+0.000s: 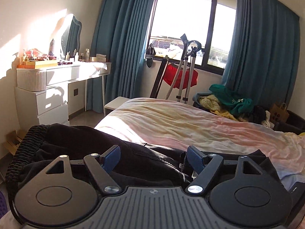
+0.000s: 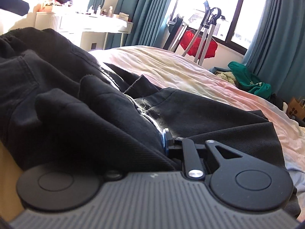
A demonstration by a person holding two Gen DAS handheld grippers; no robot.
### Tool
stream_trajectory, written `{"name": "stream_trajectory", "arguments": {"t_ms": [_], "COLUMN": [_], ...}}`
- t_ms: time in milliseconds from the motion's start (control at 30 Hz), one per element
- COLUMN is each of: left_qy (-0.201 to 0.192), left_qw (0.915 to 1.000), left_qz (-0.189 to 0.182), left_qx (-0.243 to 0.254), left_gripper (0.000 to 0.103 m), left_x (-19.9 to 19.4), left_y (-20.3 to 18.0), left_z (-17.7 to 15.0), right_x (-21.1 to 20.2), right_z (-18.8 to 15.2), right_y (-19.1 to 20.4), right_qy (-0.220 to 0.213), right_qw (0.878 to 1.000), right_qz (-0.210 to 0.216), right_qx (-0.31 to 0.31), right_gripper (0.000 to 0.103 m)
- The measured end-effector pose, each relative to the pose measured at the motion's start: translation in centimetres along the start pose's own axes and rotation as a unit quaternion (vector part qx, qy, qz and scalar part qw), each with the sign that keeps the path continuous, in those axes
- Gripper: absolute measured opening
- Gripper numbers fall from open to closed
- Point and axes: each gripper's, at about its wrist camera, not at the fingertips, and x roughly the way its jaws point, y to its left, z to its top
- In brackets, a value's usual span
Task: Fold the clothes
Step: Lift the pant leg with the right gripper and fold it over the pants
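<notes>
While bare bed (image 1: 190, 122) spreads ahead: left gripper (image 1: 154, 157) spread wide over black trousers (image 1: 76, 141); right gripper (image 2: 162, 143) pinching their cloth.

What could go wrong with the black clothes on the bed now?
1. The right gripper seems to pinch only a thin bit of the black garment, and a thick fold drapes over its left side, so the cloth might slip out.
2. The left gripper is open and holds nothing, so the elastic waistband end may sag or bunch.
3. It lies near the bed edge and could slide off.
</notes>
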Motion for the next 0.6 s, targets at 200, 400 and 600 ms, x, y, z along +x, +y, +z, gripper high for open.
{"name": "stream_trajectory", "arguments": {"t_ms": [200,400,600], "left_qy": [0.035,0.062,0.099], "left_qw": [0.9961,0.991,0.9893], "left_qz": [-0.068,-0.101,-0.107], "left_qx": [-0.045,-0.062,-0.012], "left_gripper": [0.079,0.079,0.079], "left_x": [1.1,2.2,3.9], "left_y": [0.9,0.7,-2.1], "left_z": [-1.2,-2.6,-4.2], "right_x": [-3.1,-8.9,-11.4], "right_z": [-0.1,0.6,-0.7], "right_y": [0.8,-3.5,-12.0], "right_qy": [-0.001,0.013,-0.048], "right_qw": [0.995,0.983,0.979], "right_qz": [0.101,0.18,0.087], "right_qx": [0.0,0.038,0.176], "right_gripper": [0.077,0.079,0.078]}}
